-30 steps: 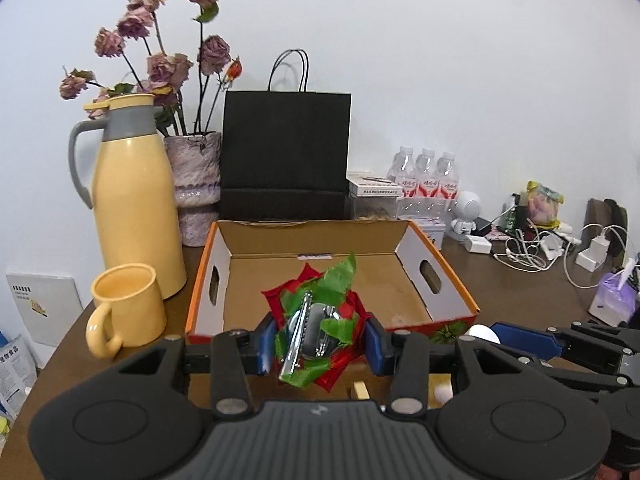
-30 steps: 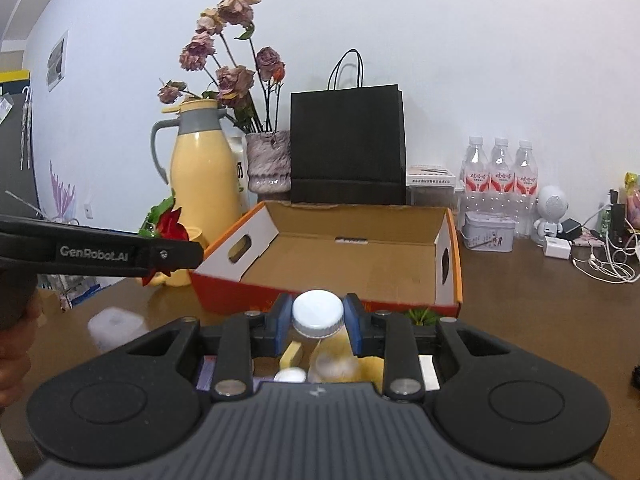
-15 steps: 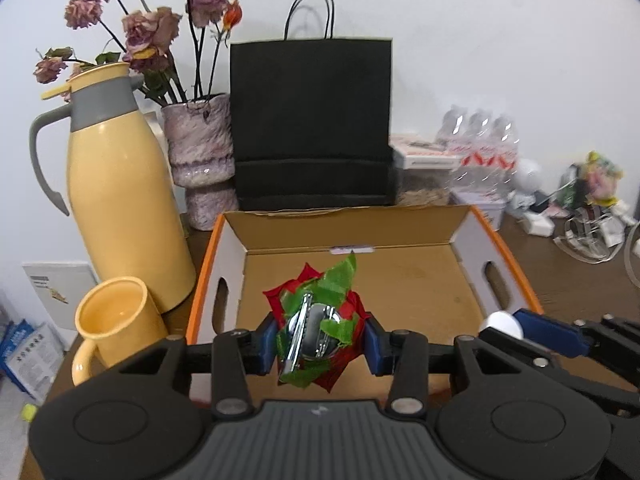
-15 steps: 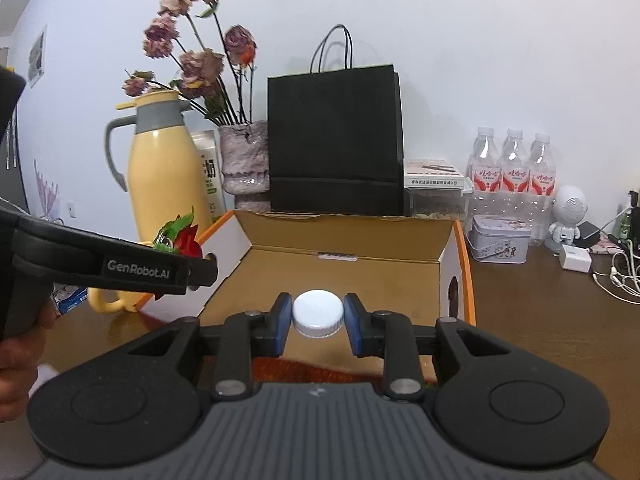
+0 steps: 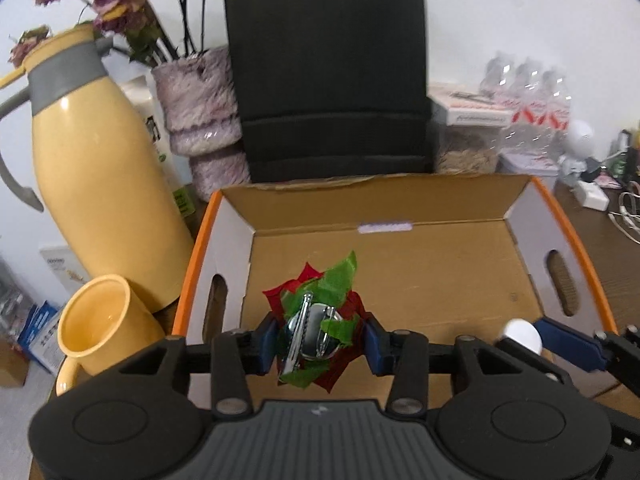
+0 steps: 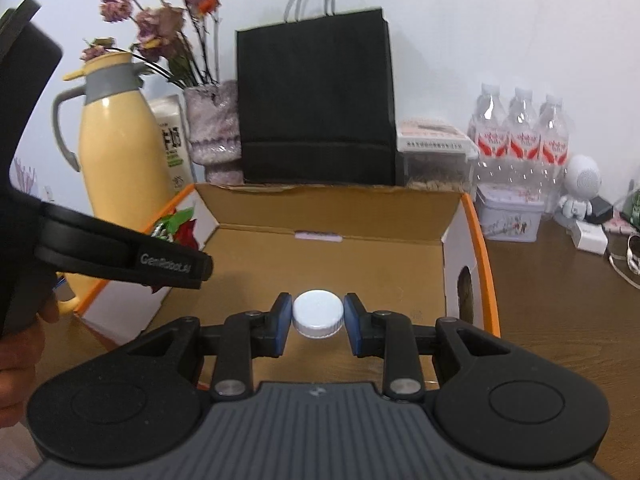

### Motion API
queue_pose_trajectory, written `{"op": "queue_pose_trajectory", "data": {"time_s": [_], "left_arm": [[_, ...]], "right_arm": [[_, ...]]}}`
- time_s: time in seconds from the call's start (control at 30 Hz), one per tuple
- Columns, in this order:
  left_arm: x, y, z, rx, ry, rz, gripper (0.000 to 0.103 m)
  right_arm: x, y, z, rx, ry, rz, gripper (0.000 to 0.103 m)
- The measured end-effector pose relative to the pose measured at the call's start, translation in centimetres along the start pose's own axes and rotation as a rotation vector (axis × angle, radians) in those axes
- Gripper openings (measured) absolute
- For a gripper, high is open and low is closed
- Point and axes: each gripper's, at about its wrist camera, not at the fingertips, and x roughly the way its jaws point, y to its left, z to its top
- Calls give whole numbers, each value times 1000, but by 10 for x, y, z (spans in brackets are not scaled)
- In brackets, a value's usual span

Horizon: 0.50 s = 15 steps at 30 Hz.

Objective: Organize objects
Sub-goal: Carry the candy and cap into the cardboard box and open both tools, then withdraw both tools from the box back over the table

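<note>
An open cardboard box [image 5: 440, 268] with orange rims and bare brown floor stands on the wooden table; it also shows in the right wrist view [image 6: 328, 264]. My left gripper [image 5: 320, 340] is shut on a red and green artificial flower with a shiny metal part [image 5: 316, 320], held over the box's near left part. My right gripper [image 6: 318, 314] is shut on a white-capped bottle [image 6: 318, 313], held over the box's near edge; only the cap shows. The cap also shows in the left wrist view [image 5: 520, 334]. The flower shows in the right wrist view [image 6: 178, 226].
A yellow thermos jug [image 5: 92, 168] and yellow mug [image 5: 100, 324] stand left of the box. A vase of dried roses [image 5: 200, 120], a black paper bag [image 5: 332, 76], water bottles [image 6: 520, 136], a tin [image 6: 510, 218], and chargers with cables [image 6: 592, 236] lie behind and right.
Both grippers rose and moved forward over the box with their objects. The bottle body dropped out of sight below the right gripper, leaving only the cap visible.
</note>
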Motion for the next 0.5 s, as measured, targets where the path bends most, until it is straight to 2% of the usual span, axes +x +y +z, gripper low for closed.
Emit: {"op": "queue_pose_trajectory", "data": {"time_s": [0.03,0.07,0.1,0.17,0.2,0.23,0.3,0.33,0.37,0.5], "left_arm": [[3,0,0,1,5,-2,47],[5,0,0,-2,8,1,54],[6,0,0,-4,6,8,59],[6,0,-1,-3,-7,18,89],[5,1,-1,-1,-22,21,91],[3,1,-1,-1,-37,26,92],[2,2,-1,-10,-40,23,96],[2,3,-1,-19,-36,16,97],[1,5,-1,-28,-38,7,97],[0,5,-1,-26,-36,38,97]], "right_arm": [[2,-2,0,4,14,3,29],[4,-3,-1,5,25,3,30],[5,-5,-2,8,30,-1,35],[4,-8,-2,18,30,-10,58],[3,-9,-2,23,24,-12,79],[2,-9,-2,25,12,-15,85],[-1,-10,-1,25,8,-18,88],[-1,-10,-1,26,7,-17,97],[-1,-9,-1,25,4,-17,101],[-5,-7,0,15,-5,-22,103]]}}
